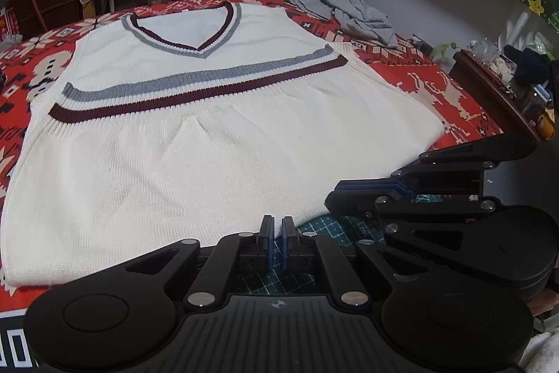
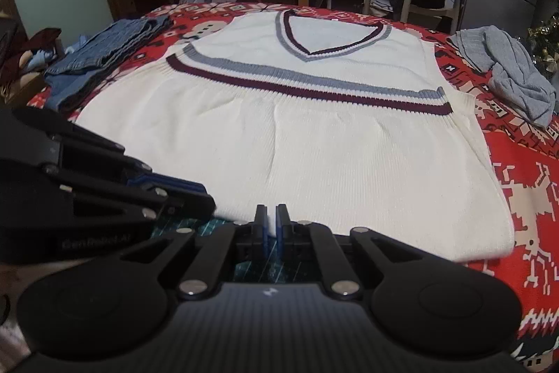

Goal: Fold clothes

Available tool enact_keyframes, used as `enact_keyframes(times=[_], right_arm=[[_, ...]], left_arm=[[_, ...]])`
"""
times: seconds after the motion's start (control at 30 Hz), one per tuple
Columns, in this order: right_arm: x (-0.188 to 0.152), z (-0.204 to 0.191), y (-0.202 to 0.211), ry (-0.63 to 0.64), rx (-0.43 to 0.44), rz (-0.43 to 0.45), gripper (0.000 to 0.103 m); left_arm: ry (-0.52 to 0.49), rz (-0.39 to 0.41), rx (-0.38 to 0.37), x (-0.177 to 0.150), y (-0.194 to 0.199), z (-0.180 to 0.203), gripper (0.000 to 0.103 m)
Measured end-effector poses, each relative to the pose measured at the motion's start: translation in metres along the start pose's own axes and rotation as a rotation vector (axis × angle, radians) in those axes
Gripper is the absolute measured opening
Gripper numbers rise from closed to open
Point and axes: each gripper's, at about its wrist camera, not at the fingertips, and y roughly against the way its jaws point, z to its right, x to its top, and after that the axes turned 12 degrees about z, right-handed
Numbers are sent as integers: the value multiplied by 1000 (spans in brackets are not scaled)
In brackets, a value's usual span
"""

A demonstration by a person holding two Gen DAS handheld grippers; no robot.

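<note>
The white knit vest (image 1: 216, 135) lies flat on the red tablecloth (image 2: 524, 184), soft and floppy, best pinched at its near hem corners, where both the left gripper (image 1: 278, 225) and right gripper (image 2: 271, 215) sit closed, holding nothing.

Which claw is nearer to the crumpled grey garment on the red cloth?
Right. The right claw is at the white vest's near hem, on the grey garment's side. The left claw is at the same hem, one place further from it.
</note>
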Motion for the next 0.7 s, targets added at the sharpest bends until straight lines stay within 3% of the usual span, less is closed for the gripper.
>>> enact_keyframes(times=[0.17, 0.33, 0.7], right_arm=[[10, 23, 12, -24, -75, 41, 6], [3, 64, 4, -109, -166, 4, 6], [-14, 66, 36, -110, -166, 29, 7]], left_arm=[[12, 27, -25, 16, -4, 6, 5], [16, -6, -14, 15, -25, 9, 5], [0, -5, -6, 7, -5, 14, 5]])
